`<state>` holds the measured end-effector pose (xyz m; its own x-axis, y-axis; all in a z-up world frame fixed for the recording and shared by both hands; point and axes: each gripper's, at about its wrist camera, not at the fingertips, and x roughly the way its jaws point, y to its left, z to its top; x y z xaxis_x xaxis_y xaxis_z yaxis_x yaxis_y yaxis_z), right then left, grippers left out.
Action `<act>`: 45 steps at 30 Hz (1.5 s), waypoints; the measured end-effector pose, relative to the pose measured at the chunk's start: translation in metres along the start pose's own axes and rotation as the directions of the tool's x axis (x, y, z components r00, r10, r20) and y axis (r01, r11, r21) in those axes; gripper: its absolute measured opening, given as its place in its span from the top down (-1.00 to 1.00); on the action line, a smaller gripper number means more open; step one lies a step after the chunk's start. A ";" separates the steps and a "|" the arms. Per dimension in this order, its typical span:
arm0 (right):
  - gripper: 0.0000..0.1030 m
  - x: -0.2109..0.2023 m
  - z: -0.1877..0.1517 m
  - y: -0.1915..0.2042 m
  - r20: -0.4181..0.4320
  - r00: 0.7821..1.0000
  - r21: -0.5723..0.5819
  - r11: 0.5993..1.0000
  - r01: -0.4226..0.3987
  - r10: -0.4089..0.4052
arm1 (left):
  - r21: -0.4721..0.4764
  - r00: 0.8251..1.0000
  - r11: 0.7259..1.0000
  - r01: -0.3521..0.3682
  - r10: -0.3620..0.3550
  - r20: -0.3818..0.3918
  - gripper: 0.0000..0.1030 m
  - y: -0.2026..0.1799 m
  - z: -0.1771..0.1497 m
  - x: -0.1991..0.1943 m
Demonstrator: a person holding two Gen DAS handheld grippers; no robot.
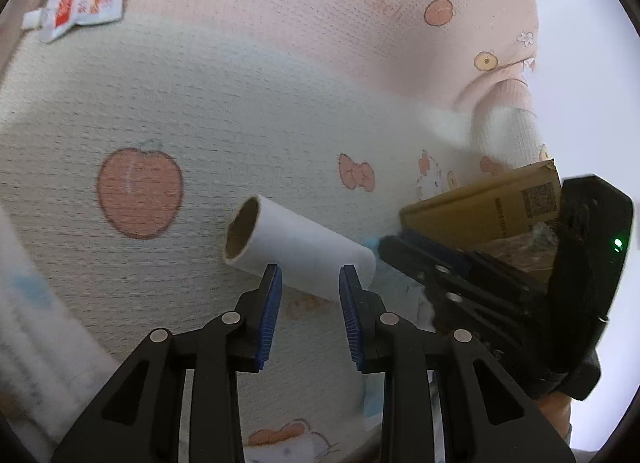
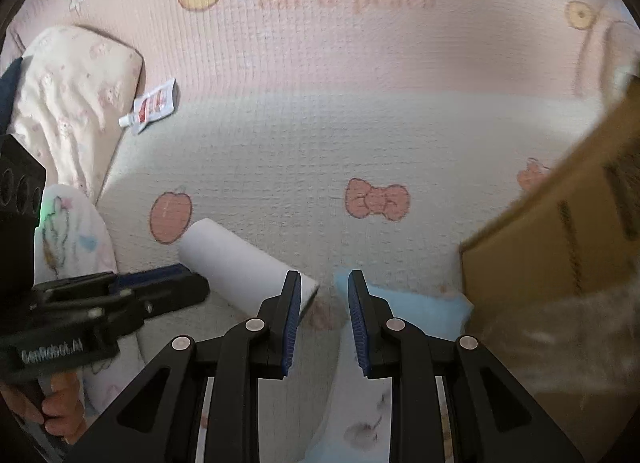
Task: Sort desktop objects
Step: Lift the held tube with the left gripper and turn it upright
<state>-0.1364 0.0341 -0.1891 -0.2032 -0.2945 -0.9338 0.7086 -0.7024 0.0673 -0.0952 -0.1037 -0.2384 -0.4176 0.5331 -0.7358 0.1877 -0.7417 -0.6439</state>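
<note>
On the patterned blanket (image 2: 320,135) I can read "cat & peach" in faded pink letters under a cartoon cat face. The body of my left tongs (image 2: 160,287), seen from the right wrist camera, carries a white "GenRobot.AI" mark. The cardboard box (image 1: 480,207) at the right has a QR code and a line of black print too small for me to read. The small red-and-white tube (image 1: 78,5) with a white cap has printing I cannot make out; it lies far off, just beside a pale pillow (image 2: 68,99).

The white roll (image 1: 300,247) with a brown cardboard core lies on its side on the blanket. My left tongs (image 1: 310,275) stand partly open, one blue pad on each side of the roll's near edge; whether the pads touch it I cannot tell. My right tongs (image 2: 322,291) are also partly open and hold nothing, with the roll's end just beside the left pad and a light blue item (image 2: 416,303) behind the right one, near the box.
</note>
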 end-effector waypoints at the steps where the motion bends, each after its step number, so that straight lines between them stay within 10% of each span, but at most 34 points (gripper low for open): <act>1: 0.59 0.005 0.003 0.001 -0.021 1.000 -0.017 1.000 0.009 -0.009 | -0.008 1.000 1.000 0.006 -0.006 0.000 0.38 0.001 0.001 0.002; 8: 0.58 0.012 0.004 0.000 -0.074 0.993 -0.041 0.995 -0.094 0.090 | -0.065 0.999 0.997 0.051 -0.050 0.018 0.06 0.007 0.007 0.007; 45: 0.19 0.042 0.005 -0.002 -0.085 0.946 0.097 0.947 -0.305 0.314 | -0.230 0.986 0.959 0.168 -0.167 0.022 0.11 0.038 0.025 0.037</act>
<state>-0.1492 0.0201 -0.2265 0.0878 -0.4434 -0.8920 0.6676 -0.6384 0.3830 -0.1260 -0.1224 -0.2844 -0.4628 0.6404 -0.6130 0.3148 -0.5277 -0.7890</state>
